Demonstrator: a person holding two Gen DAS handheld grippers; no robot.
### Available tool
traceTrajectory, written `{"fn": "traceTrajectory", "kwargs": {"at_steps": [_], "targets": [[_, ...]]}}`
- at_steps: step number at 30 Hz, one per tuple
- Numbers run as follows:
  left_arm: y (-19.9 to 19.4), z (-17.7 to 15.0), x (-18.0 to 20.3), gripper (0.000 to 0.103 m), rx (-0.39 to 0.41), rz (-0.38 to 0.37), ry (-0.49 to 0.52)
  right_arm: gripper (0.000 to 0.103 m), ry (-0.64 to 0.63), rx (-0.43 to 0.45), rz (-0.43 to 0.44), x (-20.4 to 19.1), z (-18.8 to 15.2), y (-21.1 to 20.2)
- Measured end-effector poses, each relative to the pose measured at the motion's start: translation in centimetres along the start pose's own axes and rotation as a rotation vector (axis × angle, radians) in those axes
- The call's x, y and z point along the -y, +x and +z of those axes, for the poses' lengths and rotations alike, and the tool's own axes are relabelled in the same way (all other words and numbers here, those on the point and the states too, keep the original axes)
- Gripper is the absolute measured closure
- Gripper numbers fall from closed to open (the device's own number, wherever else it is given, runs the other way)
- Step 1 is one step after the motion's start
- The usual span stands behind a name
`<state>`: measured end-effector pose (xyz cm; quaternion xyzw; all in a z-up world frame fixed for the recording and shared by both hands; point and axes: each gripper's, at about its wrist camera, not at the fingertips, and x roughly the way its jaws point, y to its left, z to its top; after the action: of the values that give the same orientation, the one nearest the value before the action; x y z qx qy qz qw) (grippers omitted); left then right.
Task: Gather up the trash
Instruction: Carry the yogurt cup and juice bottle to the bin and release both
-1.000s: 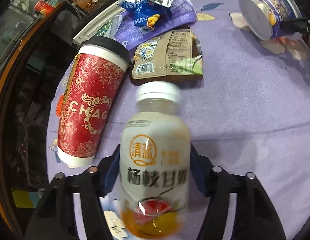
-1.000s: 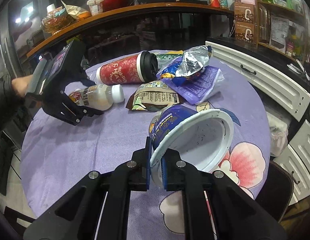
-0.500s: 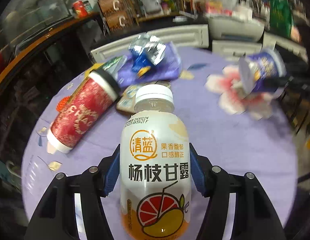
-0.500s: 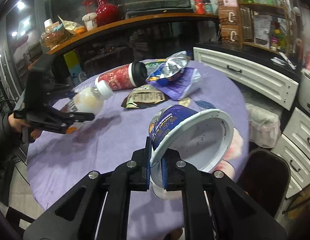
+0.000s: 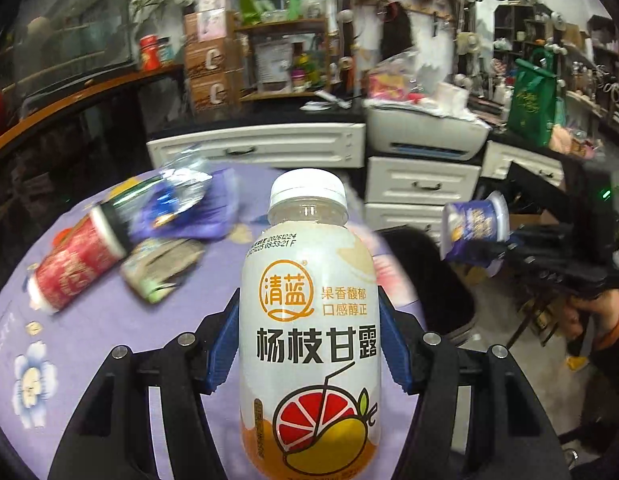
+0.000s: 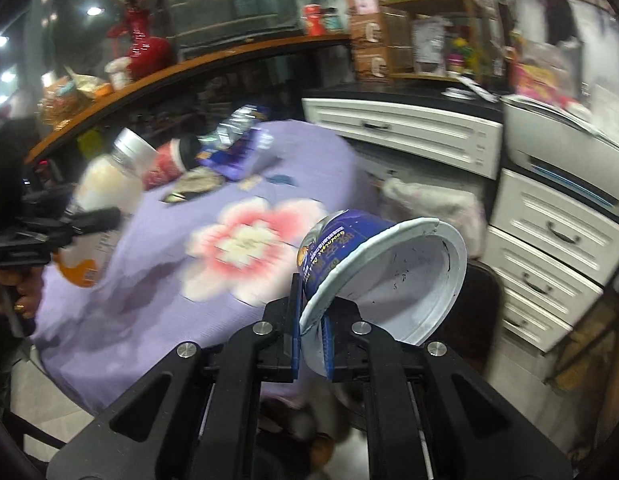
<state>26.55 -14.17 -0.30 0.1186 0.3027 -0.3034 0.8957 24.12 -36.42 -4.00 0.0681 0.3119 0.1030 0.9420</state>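
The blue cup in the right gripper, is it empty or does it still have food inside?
Empty. The blue cup lies tipped with its mouth toward the camera, showing a bare white inside with only small dark specks.

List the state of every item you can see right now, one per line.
drink bottle: capped, upright, held in left gripper
noodle cup: empty, tipped, rim pinched by right gripper
red cup: lidded, lying on table
snack wrappers: opened, crumpled on table
cabinet drawers: closed

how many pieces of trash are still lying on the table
3, maybe more hidden under them: a red cup on its side at the left, a brown snack packet beside it, and a crumpled blue wrapper behind those.
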Motion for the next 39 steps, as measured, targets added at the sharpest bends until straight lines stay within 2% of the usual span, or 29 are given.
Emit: {"fn": "traceTrajectory", "kwargs": {"at_steps": [5, 13, 17, 23, 25, 26, 28, 34, 39], "targets": [[2.0, 1.2, 4.3, 0.042, 0.019, -0.078, -0.019, 0.094, 0.047, -0.062, -0.087, 4.7, -2.9, 1.0], [6.0, 2.3, 10.5, 0.042, -0.006, -0.152, 0.013, 0.094, 0.144, -0.207, -0.106, 9.6, -6.7, 7.7], [7.7, 2.2, 11.9, 0.042, -0.028, -0.174, 0.008, 0.094, 0.207, -0.283, -0.089, 11.1, -8.3, 11.8], [10.5, 1.6, 13.0, 0.042, -0.065, -0.193, -0.008, 0.092, 0.252, -0.342, -0.118, 12.6, -9.9, 15.2], [11.4, 1.4, 13.3, 0.042, -0.078, -0.200, -0.008, 0.082, 0.250, -0.375, -0.150, 13.0, -10.4, 16.1], [11.8, 1.2, 13.5, 0.042, -0.087, -0.199, -0.008, 0.077, 0.252, -0.380, -0.159, 13.2, -10.6, 16.2], [12.6, 0.8, 13.9, 0.042, -0.104, -0.203, -0.008, 0.060, 0.254, -0.366, -0.178, 13.3, -10.9, 16.0], [14.1, 0.3, 14.7, 0.042, -0.135, -0.207, -0.014, 0.054, 0.230, -0.283, -0.210, 13.3, -10.0, 12.7], [15.4, 0.0, 15.3, 0.042, -0.160, -0.194, -0.014, 0.051, 0.181, -0.242, -0.310, 13.8, -9.4, 9.1]]}}
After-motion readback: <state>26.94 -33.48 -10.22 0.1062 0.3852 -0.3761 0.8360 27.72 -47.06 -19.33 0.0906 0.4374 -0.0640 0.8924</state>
